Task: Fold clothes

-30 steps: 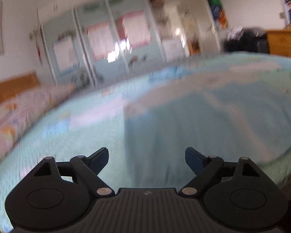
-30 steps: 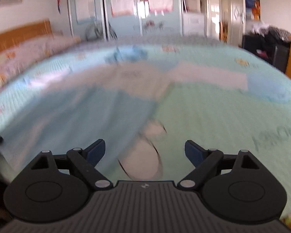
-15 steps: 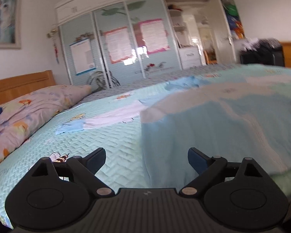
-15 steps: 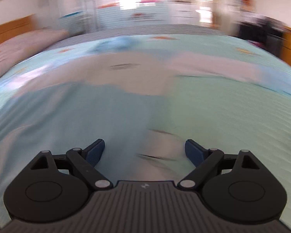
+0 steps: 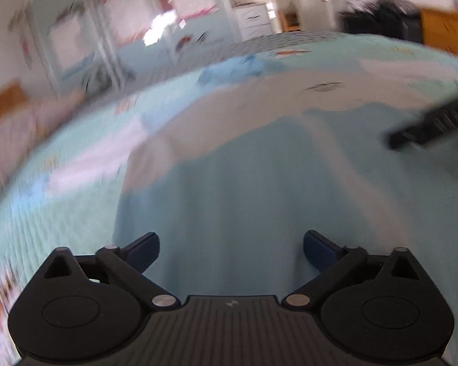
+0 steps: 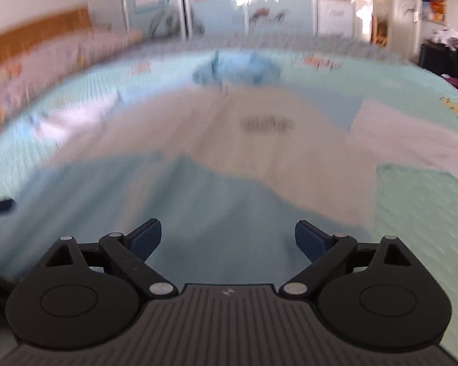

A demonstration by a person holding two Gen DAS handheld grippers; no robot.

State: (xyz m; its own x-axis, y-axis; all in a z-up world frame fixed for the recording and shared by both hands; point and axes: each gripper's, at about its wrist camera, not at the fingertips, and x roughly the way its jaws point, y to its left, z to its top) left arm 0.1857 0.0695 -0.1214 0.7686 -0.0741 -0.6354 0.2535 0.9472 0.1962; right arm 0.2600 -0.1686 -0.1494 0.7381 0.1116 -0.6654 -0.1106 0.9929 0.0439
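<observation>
Lying spread flat on the bed's mint-green quilt [image 6: 427,213] is a garment [image 6: 229,164], pale blue at the near hem and white across the chest with a small dark print. Hovering over its near left part, the left gripper [image 5: 230,245] is holding its jaws wide apart with nothing between them. Over the near right part, the right gripper [image 6: 228,238] is likewise gaping and empty. Both views are motion-blurred.
</observation>
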